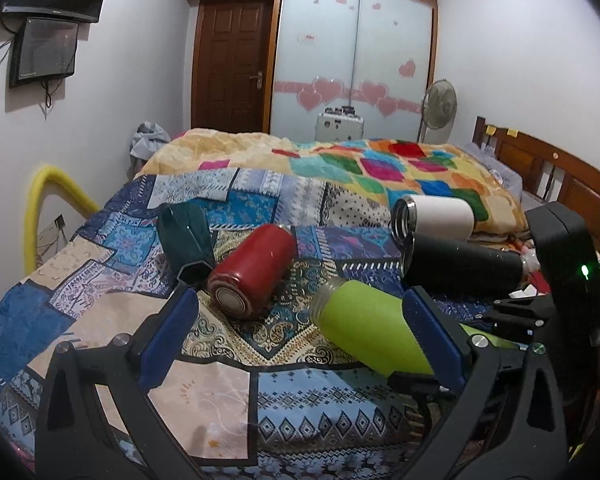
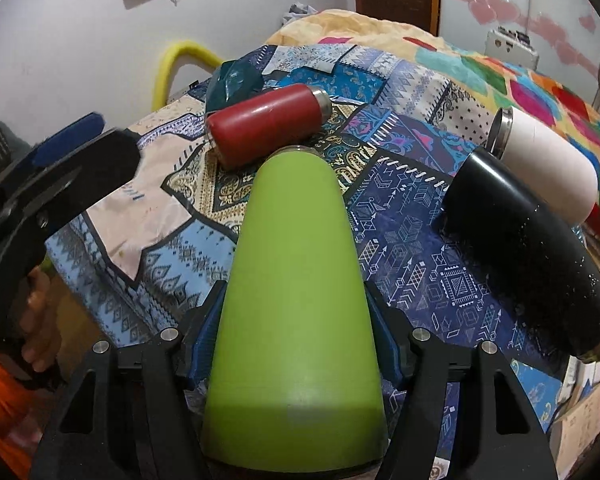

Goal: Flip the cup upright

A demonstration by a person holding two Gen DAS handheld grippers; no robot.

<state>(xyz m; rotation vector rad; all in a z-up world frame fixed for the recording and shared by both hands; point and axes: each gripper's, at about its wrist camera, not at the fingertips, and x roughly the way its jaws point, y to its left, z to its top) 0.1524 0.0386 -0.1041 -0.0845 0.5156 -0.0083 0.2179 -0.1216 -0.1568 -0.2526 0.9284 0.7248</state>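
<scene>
A lime green cup (image 2: 292,300) lies on its side, held between the blue pads of my right gripper (image 2: 292,328), which is shut on it. It also shows in the left wrist view (image 1: 368,324), tilted, mouth toward the far left. My left gripper (image 1: 300,312) is open and empty above the patterned bedspread (image 1: 220,392); its right pad (image 1: 432,332) is beside the green cup. A red cup (image 1: 252,276), a dark green hexagonal cup (image 1: 188,240), a black cup (image 1: 460,264) and a white cup (image 1: 436,220) all lie on their sides.
A colourful quilt (image 1: 380,168) is heaped at the back of the bed. A wooden headboard (image 1: 560,176) stands at the right, a fan (image 1: 440,104) and a wardrobe (image 1: 352,56) behind. A yellow tube (image 1: 40,200) is at the left wall.
</scene>
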